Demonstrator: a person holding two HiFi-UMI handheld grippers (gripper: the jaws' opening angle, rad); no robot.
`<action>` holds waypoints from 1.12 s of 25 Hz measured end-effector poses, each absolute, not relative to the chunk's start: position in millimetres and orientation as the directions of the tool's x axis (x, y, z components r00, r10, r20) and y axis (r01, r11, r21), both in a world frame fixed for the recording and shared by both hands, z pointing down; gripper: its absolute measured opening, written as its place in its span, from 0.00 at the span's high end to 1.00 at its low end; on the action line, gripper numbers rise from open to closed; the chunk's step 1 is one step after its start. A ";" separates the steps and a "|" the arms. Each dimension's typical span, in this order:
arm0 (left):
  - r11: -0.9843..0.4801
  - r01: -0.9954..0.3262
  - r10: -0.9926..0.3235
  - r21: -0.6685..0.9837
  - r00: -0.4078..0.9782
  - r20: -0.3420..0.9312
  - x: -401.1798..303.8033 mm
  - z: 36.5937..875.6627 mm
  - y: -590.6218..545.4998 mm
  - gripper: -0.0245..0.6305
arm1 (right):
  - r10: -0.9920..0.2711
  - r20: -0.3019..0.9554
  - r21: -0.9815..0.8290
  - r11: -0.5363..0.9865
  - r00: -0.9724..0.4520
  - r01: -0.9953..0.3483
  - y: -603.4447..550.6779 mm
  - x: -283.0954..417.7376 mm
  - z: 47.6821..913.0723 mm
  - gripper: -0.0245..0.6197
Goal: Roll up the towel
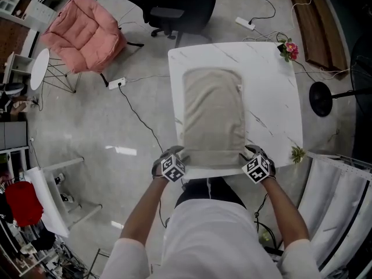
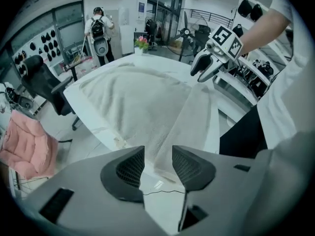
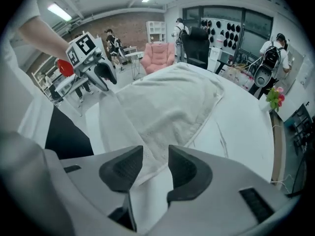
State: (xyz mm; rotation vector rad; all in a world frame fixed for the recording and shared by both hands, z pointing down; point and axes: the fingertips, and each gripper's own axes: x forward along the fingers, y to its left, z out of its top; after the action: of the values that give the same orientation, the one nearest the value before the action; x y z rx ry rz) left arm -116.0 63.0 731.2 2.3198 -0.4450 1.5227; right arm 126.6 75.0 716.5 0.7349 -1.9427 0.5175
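A beige towel lies lengthwise on the white marble table, reaching from the far side to the near edge. My left gripper hovers at the towel's near left corner and my right gripper at its near right corner. In the left gripper view the left gripper is open, and the towel edge shows beyond the gap, untouched by the pads. In the right gripper view the right gripper is likewise open over the towel corner. Each view shows the other gripper across the towel's near end.
A vase of flowers stands at the table's far right corner and a small plant at its near right corner. On the floor are a pink chair, a black office chair, a power strip and cables.
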 end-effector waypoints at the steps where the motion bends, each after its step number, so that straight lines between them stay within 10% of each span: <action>1: -0.902 -0.417 -0.069 0.113 0.396 0.916 -114.8 726.6 70.2 0.67 | -0.272 0.885 -0.063 0.734 -0.378 -0.676 79.8 123.9 710.2 0.69; 9: -0.961 -0.263 -0.013 0.090 0.366 0.930 -112.6 736.7 132.1 0.76 | -0.107 0.905 -0.139 0.841 -0.412 -0.523 142.0 100.4 721.1 0.72; 20: -0.954 -0.299 -0.136 -0.037 0.318 0.938 -115.0 770.0 112.6 0.80 | -0.188 0.941 0.017 0.857 -0.281 -0.515 135.1 112.5 764.3 0.80; 28: -0.959 -0.255 0.024 0.126 0.369 0.929 -122.8 752.1 141.0 0.88 | -0.095 0.926 -0.120 0.844 -0.365 -0.523 157.5 107.6 745.9 0.87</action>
State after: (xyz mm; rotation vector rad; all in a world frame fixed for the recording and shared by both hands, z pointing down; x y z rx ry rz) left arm -122.8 141.0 752.1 2.3831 -0.2055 1.6233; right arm 107.6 157.5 745.9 0.4604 -1.9128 0.4833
